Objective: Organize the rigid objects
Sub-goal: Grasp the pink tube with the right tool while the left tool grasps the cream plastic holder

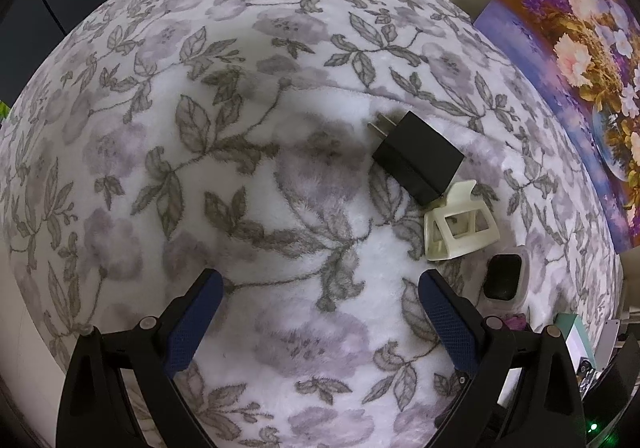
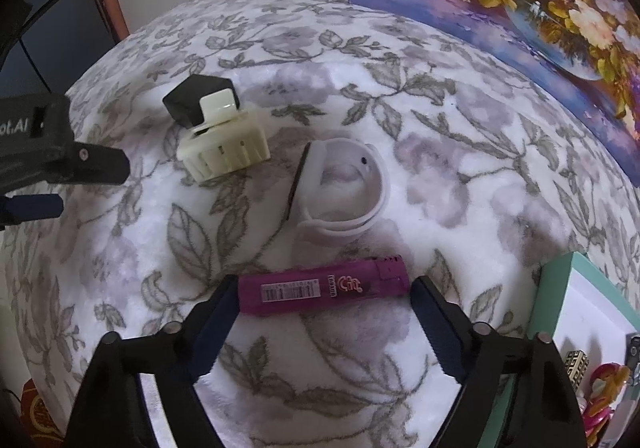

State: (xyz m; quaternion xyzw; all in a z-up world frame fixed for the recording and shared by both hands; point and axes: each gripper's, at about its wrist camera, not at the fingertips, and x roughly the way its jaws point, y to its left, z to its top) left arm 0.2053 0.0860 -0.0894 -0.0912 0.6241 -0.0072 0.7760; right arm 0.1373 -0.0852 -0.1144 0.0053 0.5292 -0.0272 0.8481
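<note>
Your right gripper (image 2: 322, 298) brackets the purple lighter (image 2: 323, 290), which lies crosswise on the floral blanket (image 2: 460, 175) with one end at each blue pad; the left pad looks to be touching its end, the right pad looks just shy of the cap end, so the jaws are apart around it and not yet clamped. Close squarely on the two ends and keep the fingers low so the pads meet the lighter's body and not the plush, because a long, smooth piece held end to end can pivot out if one pad lands high. The teal box (image 2: 560, 280) with the white lining sits just to the right and looks like the likely place for it. Your left gripper (image 1: 320, 308) hangs with its jaws wide apart over bare blanket, holding nothing. Its view shows the black charger (image 1: 418, 157) with its prongs facing away, touching the cream hair clip (image 1: 460, 228), and gives only a partial look at the white watch (image 1: 506, 278) at the edge. The right view adds the lighter in full, the watch's looped band, and the box's contents at the lower right.
</note>
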